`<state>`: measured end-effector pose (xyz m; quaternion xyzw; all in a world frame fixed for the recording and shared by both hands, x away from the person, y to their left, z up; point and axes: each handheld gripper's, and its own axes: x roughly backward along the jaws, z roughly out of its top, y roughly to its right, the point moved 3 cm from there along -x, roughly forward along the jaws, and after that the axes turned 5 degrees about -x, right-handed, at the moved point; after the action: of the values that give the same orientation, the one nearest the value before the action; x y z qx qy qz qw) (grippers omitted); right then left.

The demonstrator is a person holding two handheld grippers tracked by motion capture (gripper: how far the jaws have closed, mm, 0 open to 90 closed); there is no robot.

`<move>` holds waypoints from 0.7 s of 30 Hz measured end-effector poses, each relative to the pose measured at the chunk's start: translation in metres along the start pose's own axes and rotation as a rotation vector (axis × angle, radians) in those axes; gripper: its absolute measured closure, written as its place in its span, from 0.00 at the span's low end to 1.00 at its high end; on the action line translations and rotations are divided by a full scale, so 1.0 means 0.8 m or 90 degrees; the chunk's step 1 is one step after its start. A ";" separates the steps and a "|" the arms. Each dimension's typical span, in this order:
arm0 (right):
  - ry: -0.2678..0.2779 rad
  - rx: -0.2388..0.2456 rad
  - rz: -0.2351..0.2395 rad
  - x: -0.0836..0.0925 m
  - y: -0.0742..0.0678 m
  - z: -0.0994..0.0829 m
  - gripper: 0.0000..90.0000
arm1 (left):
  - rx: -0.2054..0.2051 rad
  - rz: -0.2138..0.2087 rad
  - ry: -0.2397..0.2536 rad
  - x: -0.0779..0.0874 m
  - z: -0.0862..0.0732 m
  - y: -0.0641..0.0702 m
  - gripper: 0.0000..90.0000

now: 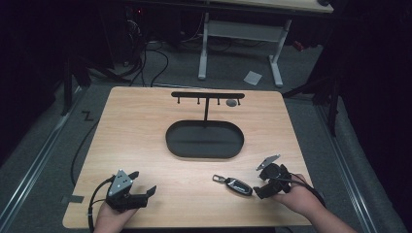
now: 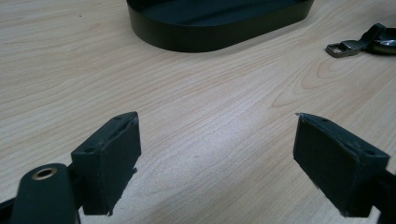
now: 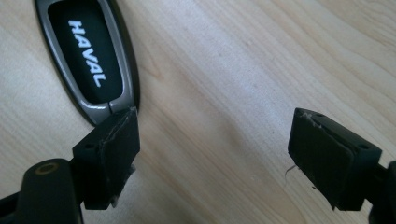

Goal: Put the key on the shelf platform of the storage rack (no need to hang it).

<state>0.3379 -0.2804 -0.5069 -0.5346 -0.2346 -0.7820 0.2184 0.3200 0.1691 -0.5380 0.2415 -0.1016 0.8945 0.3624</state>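
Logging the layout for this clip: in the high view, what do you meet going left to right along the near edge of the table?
Left gripper → metal clip → car key fob → right gripper.

On the one table (image 1: pixel 145 131) there were one key fob (image 1: pixel 236 185) with one clip (image 1: pixel 218 179), one oval tray (image 1: pixel 204 139), one hook rack (image 1: pixel 208 95) bearing four pegs, and two grippers, left (image 1: pixel 141 187) and right (image 1: pixel 260 179).

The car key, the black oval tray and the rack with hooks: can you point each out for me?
car key (image 1: pixel 240 186), high view, on the middle of its dark body.
black oval tray (image 2: pixel 187 39), left gripper view, on its near outer wall.
rack with hooks (image 1: pixel 208 95), high view, on the middle of its top bar.
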 end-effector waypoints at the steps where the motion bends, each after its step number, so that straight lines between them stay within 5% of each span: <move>1: -0.004 0.008 0.002 0.000 0.000 0.001 0.19 | 0.000 0.000 0.000 0.000 0.000 0.000 0.18; 21: -0.077 0.127 0.015 0.007 -0.031 0.034 0.21 | 0.000 -0.004 0.000 0.001 0.000 -0.001 0.18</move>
<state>0.3412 -0.2451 -0.4966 -0.5592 -0.3176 -0.7186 0.2647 0.3197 0.1701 -0.5374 0.2421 -0.1009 0.8934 0.3648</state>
